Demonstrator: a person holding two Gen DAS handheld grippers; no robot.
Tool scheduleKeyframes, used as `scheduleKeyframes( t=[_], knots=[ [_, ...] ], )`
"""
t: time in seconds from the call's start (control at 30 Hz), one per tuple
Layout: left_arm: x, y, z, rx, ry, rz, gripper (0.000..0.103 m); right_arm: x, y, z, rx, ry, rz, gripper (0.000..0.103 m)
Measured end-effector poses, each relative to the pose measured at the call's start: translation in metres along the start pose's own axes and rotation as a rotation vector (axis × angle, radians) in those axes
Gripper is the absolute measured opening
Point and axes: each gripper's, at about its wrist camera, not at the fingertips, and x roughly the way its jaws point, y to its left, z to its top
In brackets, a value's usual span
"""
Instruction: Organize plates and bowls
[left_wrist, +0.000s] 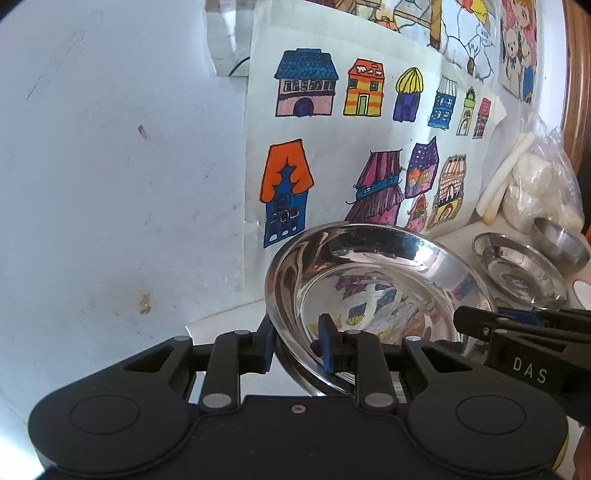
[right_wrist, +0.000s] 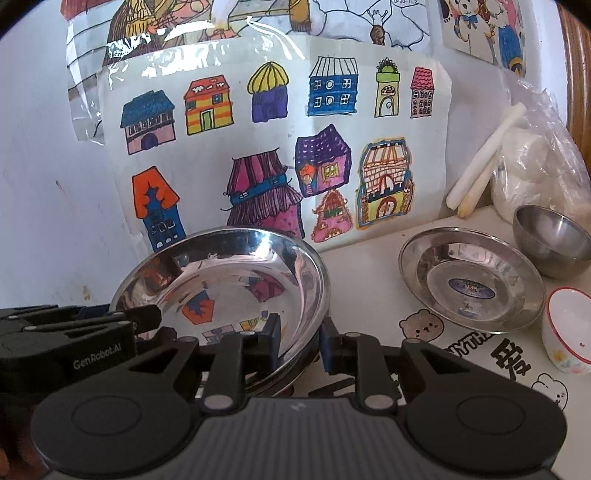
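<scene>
Against the sheet of coloured house drawings (right_wrist: 266, 147), I have the large, mirror-bright steel plate (right_wrist: 236, 273) tilted on the worktop (right_wrist: 362, 273). My left hand-held gripper (left_wrist: 299, 343) clamps its near rim; my right hand-held gripper (right_wrist: 299, 338) straddles the opposite rim, grip unclear. Right of the drawings, unsorted: a smaller shallow steel dish (right_wrist: 472, 277), a dull steel bowl (right_wrist: 550, 240), a red-rimmed white ceramic cup (right_wrist: 569, 328).

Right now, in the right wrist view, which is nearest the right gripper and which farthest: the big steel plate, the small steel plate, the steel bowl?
1. Big steel plate, rim between the right gripper's fingers.
2. Small steel plate, farther right.
3. Steel bowl, far right, behind it.
</scene>
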Motion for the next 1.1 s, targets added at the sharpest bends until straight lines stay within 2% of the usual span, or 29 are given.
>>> scheduleKeyframes(
  t=[0.33,0.53,0.73,0.8,0.83,0.9,1.1],
  knots=[
    [0.005,-0.004,0.002,0.036,0.01,0.007,0.036,0.003,0.001,-0.001,-0.003,0.001,0.014,0.029],
    [0.011,0.003,0.001,-0.014,0.045,-0.01,0.039,0.005,0.003,-0.001,-0.021,0.002,0.008,0.031],
    [0.011,0.005,-0.001,-0.033,0.052,-0.01,0.042,0.004,0.007,-0.004,-0.051,-0.014,-0.004,0.041],
    [0.009,0.006,-0.001,-0.038,0.046,-0.006,0.051,0.004,0.008,-0.004,-0.057,-0.021,-0.004,0.047],
    [0.007,0.006,0.0,-0.041,0.042,-0.004,0.056,0.002,0.008,-0.004,-0.06,-0.026,-0.004,0.054],
    [0.003,0.007,0.001,-0.053,0.03,-0.001,0.076,-0.001,0.007,-0.005,-0.059,-0.035,-0.006,0.059],
    [-0.012,0.006,0.006,-0.063,-0.02,-0.005,0.092,-0.016,-0.008,-0.007,-0.025,-0.063,-0.023,0.079]
  ],
)
